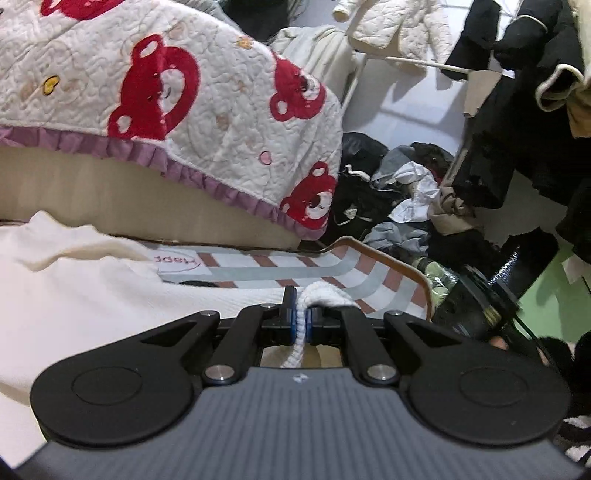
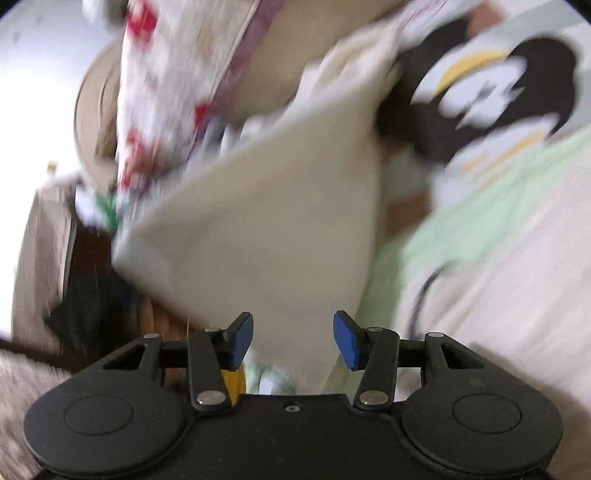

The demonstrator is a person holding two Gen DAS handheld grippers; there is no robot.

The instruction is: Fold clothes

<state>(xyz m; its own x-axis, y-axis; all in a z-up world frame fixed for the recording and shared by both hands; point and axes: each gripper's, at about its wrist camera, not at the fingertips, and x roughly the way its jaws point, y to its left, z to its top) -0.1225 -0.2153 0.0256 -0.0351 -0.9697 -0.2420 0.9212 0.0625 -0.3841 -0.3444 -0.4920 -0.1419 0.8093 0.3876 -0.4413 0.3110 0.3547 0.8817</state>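
Above the mat (image 1: 369,275), left claw (image 1: 303,319) clenched on cream garment (image 1: 92,295); right claw (image 2: 293,341) wide, empty.

Even indoor light; right view motion-blurred.

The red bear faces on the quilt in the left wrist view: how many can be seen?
5. One cut off at the top edge, a large central one, one right, two at the lower corner. Others may be hidden.
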